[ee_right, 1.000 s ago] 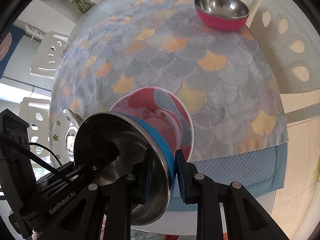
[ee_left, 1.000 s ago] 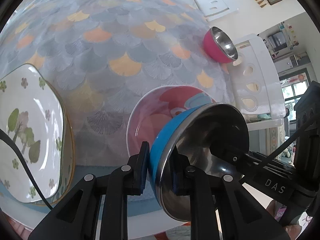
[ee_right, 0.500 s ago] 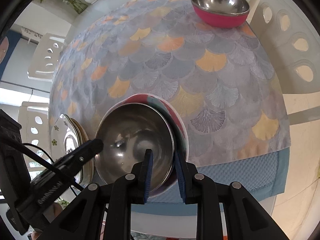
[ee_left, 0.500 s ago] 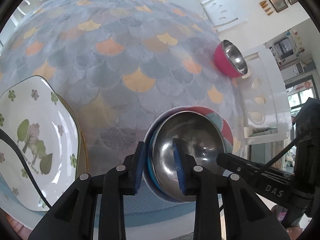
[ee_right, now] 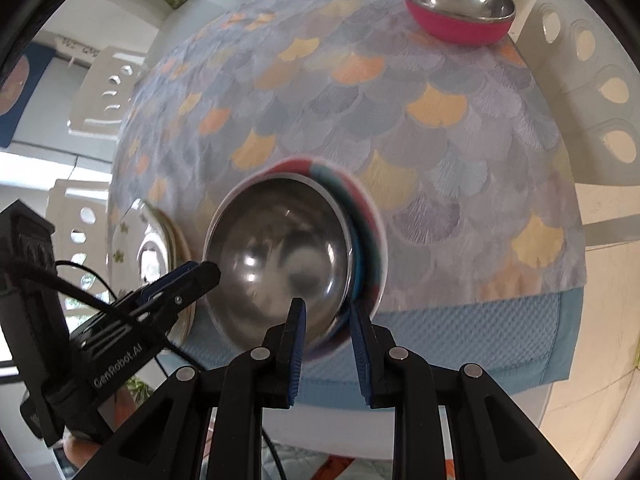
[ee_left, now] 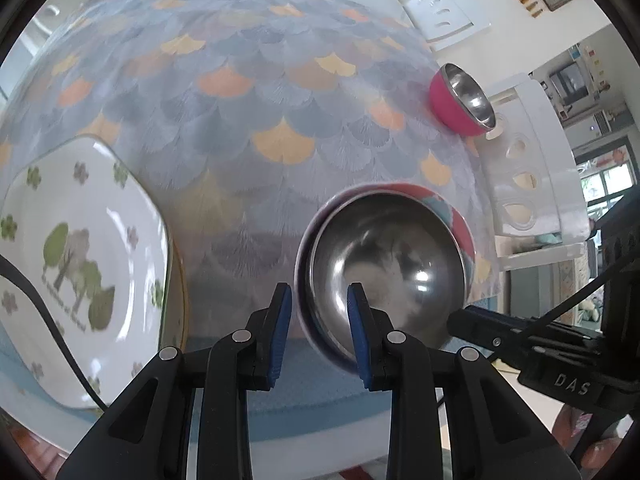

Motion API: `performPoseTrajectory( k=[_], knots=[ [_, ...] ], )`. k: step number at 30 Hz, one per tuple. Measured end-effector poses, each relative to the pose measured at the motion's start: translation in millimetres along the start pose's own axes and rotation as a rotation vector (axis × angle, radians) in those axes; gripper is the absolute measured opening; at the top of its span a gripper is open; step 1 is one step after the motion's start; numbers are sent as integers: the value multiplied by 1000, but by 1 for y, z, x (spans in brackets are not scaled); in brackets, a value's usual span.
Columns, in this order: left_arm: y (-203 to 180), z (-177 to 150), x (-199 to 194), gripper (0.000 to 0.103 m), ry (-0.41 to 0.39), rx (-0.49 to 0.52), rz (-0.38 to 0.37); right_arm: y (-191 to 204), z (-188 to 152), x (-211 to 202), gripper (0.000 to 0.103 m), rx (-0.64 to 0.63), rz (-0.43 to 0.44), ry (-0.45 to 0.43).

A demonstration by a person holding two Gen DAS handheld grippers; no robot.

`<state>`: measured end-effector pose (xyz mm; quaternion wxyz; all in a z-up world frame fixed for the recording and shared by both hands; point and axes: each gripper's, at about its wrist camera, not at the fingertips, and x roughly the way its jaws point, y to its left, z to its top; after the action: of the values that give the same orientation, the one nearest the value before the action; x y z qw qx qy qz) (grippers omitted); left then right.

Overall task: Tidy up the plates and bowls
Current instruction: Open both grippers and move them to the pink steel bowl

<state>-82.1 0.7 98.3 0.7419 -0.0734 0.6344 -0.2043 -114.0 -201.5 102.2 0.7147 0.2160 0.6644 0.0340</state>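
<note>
A steel bowl with a blue outside (ee_left: 392, 264) (ee_right: 280, 256) sits nested upright in the pink flamingo-print bowl (ee_left: 452, 208) (ee_right: 360, 200) near the table's front edge. My left gripper (ee_left: 318, 320) (ee_right: 192, 280) straddles the steel bowl's left rim, one pad outside and one inside, open with gaps to the rim. At the opposite rim, my right gripper (ee_right: 328, 320) (ee_left: 460, 320) stays shut on the steel bowl's edge. A second steel bowl with a pink outside (ee_left: 452, 108) (ee_right: 452, 28) stands at the far right corner. The white tree-print plate (ee_left: 80, 248) (ee_right: 154, 248) lies to the left, stacked on another plate.
A scale-patterned cloth (ee_left: 240, 120) covers the table over a blue mat (ee_right: 460, 340) at the front edge. White chairs (ee_left: 532, 160) (ee_right: 600, 92) stand close along the right side, and another is at the far side. A black cable (ee_left: 48, 308) crosses the plate.
The steel bowl went from tilted in both grippers down into the flamingo bowl and now sits level. The left jaws have widened off its rim; the right jaws keep their grip.
</note>
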Motion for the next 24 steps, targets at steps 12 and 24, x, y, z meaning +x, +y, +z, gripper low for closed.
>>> performPoseTrajectory(
  k=[12, 24],
  knots=[
    [9, 35, -17, 26, -25, -63, -109, -3, 12, -19, 23, -7, 61, -32],
    [-75, 138, -26, 32, -64, 129, -144, -54, 76, -100, 43, 134, 162, -318]
  ],
)
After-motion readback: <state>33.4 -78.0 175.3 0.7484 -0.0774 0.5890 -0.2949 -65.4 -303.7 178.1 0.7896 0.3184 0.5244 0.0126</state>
